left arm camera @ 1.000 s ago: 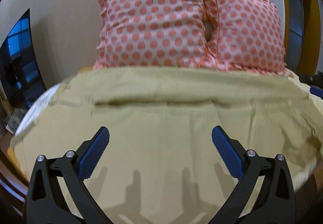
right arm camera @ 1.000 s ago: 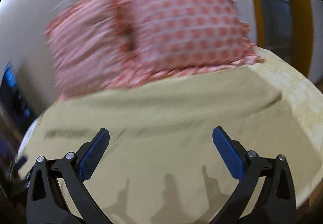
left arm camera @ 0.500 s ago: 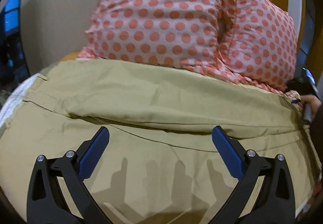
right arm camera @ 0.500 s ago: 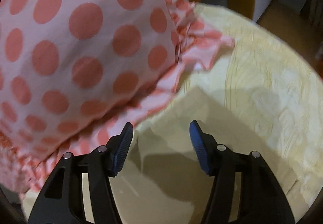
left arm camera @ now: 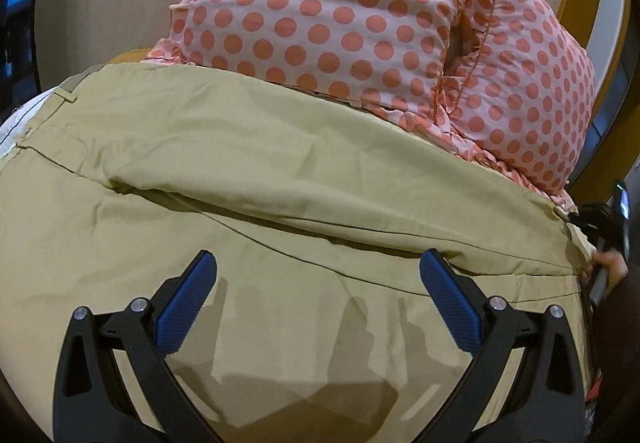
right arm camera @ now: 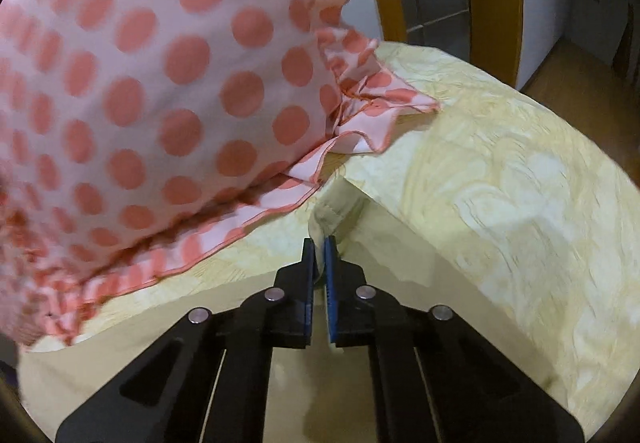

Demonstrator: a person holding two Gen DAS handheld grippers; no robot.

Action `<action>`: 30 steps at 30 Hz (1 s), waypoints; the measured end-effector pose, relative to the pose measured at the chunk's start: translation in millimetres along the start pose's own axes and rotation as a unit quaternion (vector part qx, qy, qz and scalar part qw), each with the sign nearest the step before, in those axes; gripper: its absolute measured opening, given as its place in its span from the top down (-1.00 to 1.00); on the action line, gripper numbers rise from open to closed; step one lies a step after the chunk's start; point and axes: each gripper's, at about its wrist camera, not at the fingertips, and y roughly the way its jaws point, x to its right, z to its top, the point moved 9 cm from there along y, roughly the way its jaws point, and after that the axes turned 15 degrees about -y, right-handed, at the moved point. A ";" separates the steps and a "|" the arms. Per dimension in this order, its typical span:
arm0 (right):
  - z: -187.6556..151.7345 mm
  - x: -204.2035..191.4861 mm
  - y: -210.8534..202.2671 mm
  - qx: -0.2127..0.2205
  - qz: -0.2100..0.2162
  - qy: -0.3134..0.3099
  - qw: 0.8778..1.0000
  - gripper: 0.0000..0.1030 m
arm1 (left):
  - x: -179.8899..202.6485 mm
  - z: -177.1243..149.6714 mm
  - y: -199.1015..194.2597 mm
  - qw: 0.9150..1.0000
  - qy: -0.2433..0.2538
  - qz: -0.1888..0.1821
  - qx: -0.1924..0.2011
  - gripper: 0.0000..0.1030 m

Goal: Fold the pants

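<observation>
Khaki pants lay spread across the bed, far edge against the polka-dot pillows, waistband and belt loop toward the left of the left wrist view, one leg lapped over the other along a long crease. Hem corner sat at the right end, just below the pillow ruffle, on the pale yellow bedsheet.

Right gripper: jaws pressed together, pinching that hem corner. Left gripper: fingers spread wide, hovering over the mid-leg cloth, holding nothing.

Risks, as judged:
- Bite on the hem looked shallow, only the edge between the pads; a quick pull could slip it free.
- Could not tell whether both layers were caught; if only one, the legs would separate on lifting.
- Ruffle lay near the jaws; a lift could drag the pillow.
- With the left end unheld, the fold could skew.
</observation>
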 end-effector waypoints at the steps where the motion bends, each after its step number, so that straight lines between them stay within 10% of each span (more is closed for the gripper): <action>1: -4.7 1.4 -14.4 0.013 0.016 0.009 1.000 0.90 | -0.8 0.1 0.1 1.000 -0.003 -0.001 0.000 -0.96; 7: -82.8 14.1 -124.6 0.057 0.104 0.075 0.990 0.90 | -1.5 1.1 -1.5 1.000 -0.008 -0.003 0.004 -0.96; 13: -140.8 21.6 -138.3 0.016 0.165 0.160 0.973 0.86 | 5.9 4.9 -17.7 0.999 0.012 0.001 0.047 -0.96; 17: -139.1 16.7 -136.8 0.017 0.182 0.195 0.964 0.14 | 10.9 11.6 -43.9 0.995 0.038 -0.004 0.095 -0.96; 21: -132.8 15.8 -135.0 0.030 0.192 0.214 0.957 -0.09 | 8.6 26.0 -64.7 0.992 0.044 -0.002 0.117 -0.96; 23: -127.7 19.0 -126.5 0.032 0.179 0.207 0.961 0.12 | 7.3 35.2 -66.7 0.994 0.036 -0.014 0.106 -0.96; 25: -126.3 20.3 -108.2 0.014 0.179 0.194 0.964 0.97 | 6.3 46.2 -64.4 0.995 0.021 -0.040 0.091 -0.96; 30: -126.6 40.1 -155.4 0.096 0.219 0.196 0.951 0.97 | -12.1 78.6 -48.7 0.996 -0.038 -0.065 0.052 -0.96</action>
